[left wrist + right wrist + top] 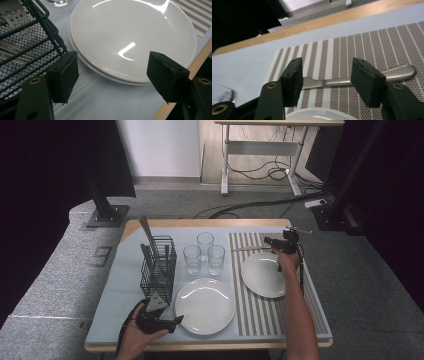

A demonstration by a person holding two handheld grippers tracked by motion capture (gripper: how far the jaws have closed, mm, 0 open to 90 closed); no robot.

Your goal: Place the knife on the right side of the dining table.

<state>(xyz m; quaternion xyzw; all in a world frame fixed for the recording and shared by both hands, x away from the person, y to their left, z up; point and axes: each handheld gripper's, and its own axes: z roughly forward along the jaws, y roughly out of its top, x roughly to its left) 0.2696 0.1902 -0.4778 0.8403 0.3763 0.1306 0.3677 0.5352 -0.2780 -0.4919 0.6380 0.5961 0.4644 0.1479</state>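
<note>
Holding forks, wire basket (159, 270) (left fingers (62, 75) apart beside it); right fingers (367, 80) apart above knife (398, 72).

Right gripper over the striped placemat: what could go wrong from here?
The right gripper stands open over a flat metal utensil lying flush on the striped placemat; its pads may slide off it. The white plate lies just beside and could get nudged. The drinking glasses stand close on the other side.

A wooden-edged table (210, 223) carries a pale blue cloth (125, 285). On the cloth stand a black wire cutlery basket (159, 270), 3 clear glasses (204, 252), a white plate (205, 306) and a striped placemat (272, 312). The placemat bears a 2nd white plate (262, 275) and a metal knife (362, 77) lying flat beyond it.
</note>
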